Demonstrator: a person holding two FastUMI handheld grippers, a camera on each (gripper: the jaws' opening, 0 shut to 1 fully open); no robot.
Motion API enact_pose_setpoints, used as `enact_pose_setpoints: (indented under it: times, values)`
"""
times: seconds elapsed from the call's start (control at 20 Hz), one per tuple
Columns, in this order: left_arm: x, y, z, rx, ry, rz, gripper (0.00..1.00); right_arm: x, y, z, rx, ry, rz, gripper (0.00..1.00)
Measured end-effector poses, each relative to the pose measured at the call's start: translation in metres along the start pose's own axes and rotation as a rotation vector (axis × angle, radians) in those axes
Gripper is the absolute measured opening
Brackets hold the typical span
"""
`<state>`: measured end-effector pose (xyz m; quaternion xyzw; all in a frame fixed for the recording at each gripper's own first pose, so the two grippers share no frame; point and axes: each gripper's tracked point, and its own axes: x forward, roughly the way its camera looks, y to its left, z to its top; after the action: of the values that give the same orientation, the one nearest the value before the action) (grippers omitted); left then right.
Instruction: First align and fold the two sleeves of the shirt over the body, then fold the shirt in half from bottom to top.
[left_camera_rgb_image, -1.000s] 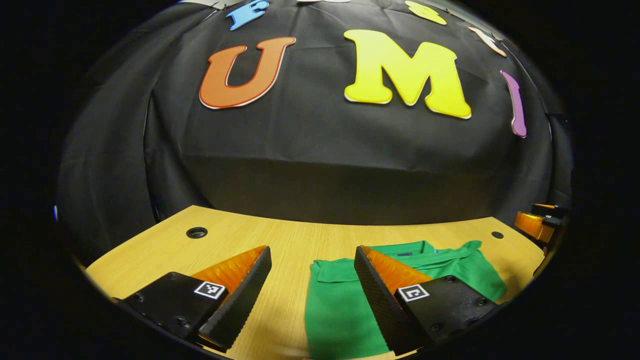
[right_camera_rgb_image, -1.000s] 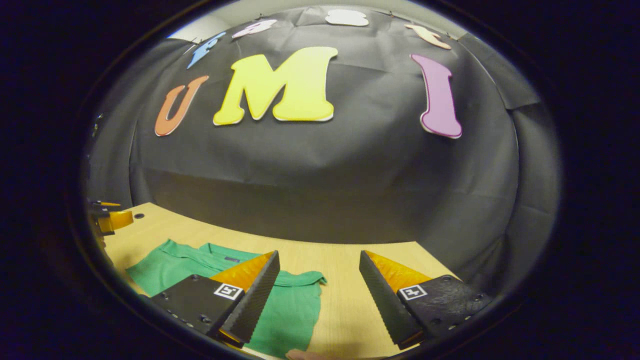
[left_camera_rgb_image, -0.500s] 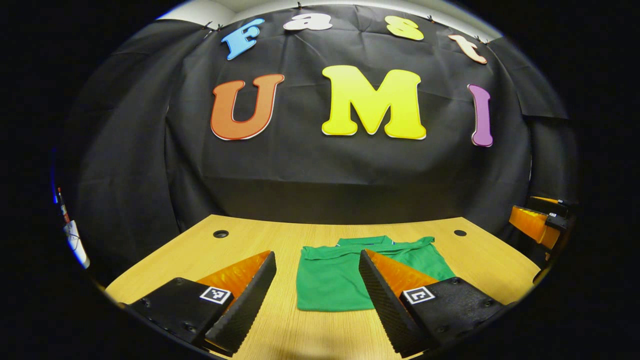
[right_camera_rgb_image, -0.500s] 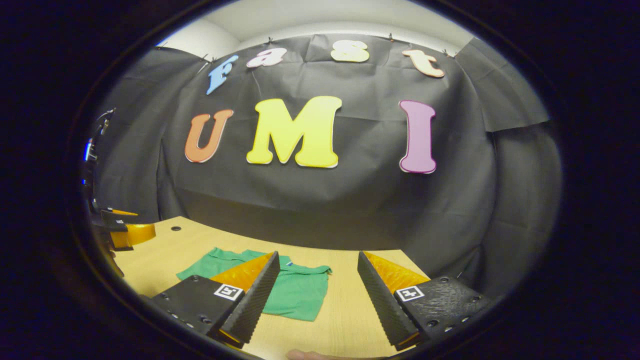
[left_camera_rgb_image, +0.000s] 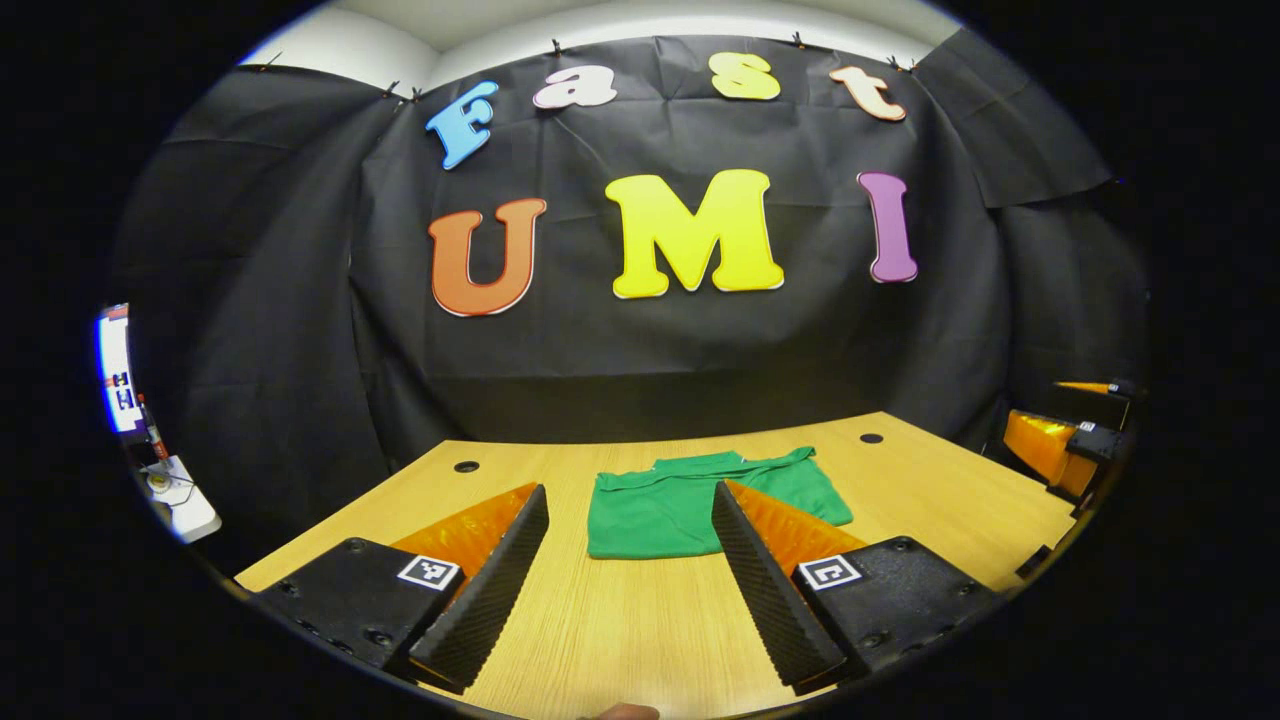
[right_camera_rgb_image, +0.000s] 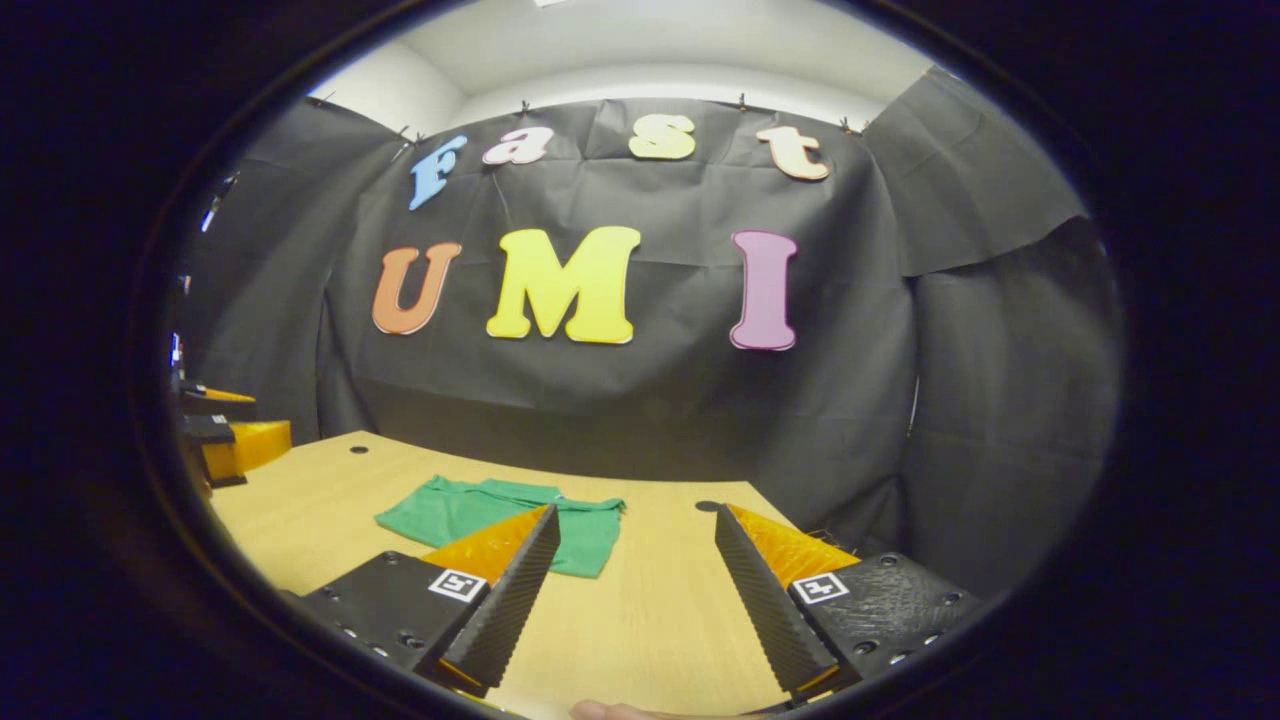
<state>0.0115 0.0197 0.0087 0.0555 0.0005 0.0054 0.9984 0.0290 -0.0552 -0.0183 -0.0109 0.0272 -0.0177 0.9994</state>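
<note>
Left gripper view: my left gripper (left_camera_rgb_image: 630, 580) hangs over wooden table (left_camera_rgb_image: 640, 630), fingers spread wide, holding nothing. Green shirt (left_camera_rgb_image: 690, 505) lies folded flat mid-table, ahead of it. Right gripper (right_camera_rgb_image: 630, 590) same deal, gaping, shirt off to its left.

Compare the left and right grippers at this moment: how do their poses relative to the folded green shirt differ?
The left gripper points almost straight at the green shirt; the right gripper points past it, the shirt lying off toward its left finger. Both are open, hold nothing, and hang over bare wooden table, clear of the shirt.
</note>
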Motion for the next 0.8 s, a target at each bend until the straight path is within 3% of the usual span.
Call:
enact_pose_setpoints:
  times: [0.2,0.4,0.8]
  values:
    - [-0.005,-0.025,-0.015,-0.072,0.015,-0.068,1.00,-0.010,-0.003,-0.001,0.059,0.006,0.010,0.95]
    - [-0.005,-0.019,-0.011,-0.046,0.006,-0.035,1.00,-0.011,0.001,0.000,0.033,-0.015,0.017,0.95]
    - [0.001,-0.015,-0.018,-0.094,0.015,-0.023,1.00,-0.010,0.019,-0.002,0.016,-0.042,0.067,0.95]
